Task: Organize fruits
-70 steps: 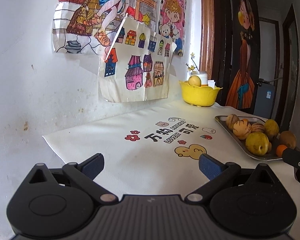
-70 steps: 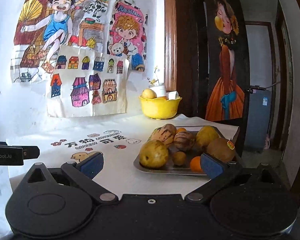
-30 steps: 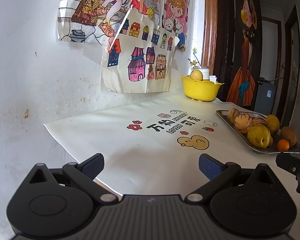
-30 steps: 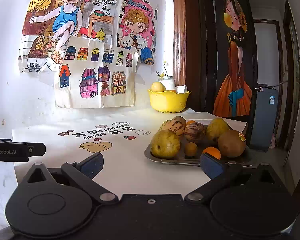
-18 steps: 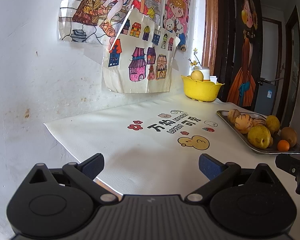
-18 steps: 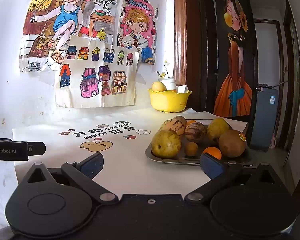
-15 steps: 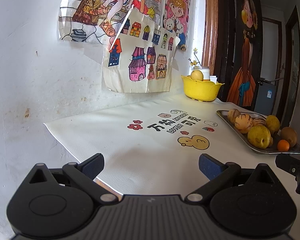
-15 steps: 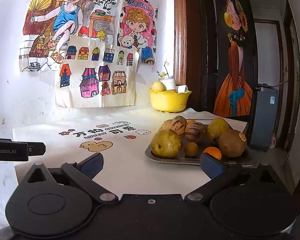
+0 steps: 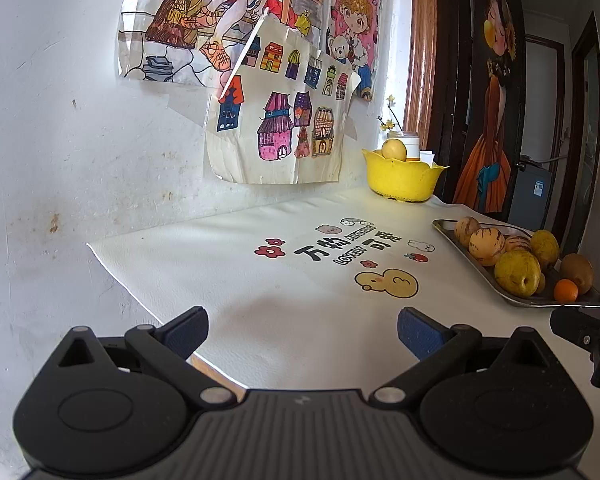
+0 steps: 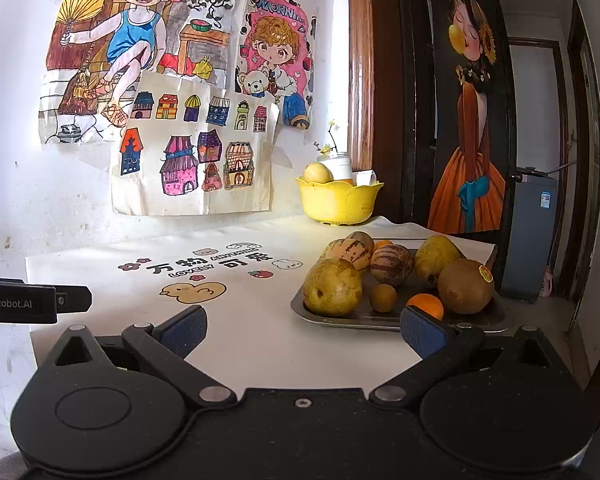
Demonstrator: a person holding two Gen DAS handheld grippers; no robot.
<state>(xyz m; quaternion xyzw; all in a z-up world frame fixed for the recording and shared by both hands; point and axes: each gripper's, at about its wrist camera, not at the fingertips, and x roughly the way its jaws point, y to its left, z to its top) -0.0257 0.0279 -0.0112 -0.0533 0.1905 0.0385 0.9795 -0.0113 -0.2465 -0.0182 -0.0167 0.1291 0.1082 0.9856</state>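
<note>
Two grippers, left point(image 9: 302, 330) and right point(image 10: 302, 330), both spread wide (nothing between the pads), near the fruit-laden metal tray point(image 10: 364, 318).

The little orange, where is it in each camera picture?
Left wrist view: the little orange sits far right, at the metal tray's near end.
Right wrist view: the orange is lower right, beside the brown kiwi.
Shared landmark: the yellow bowl by the wall.
</note>
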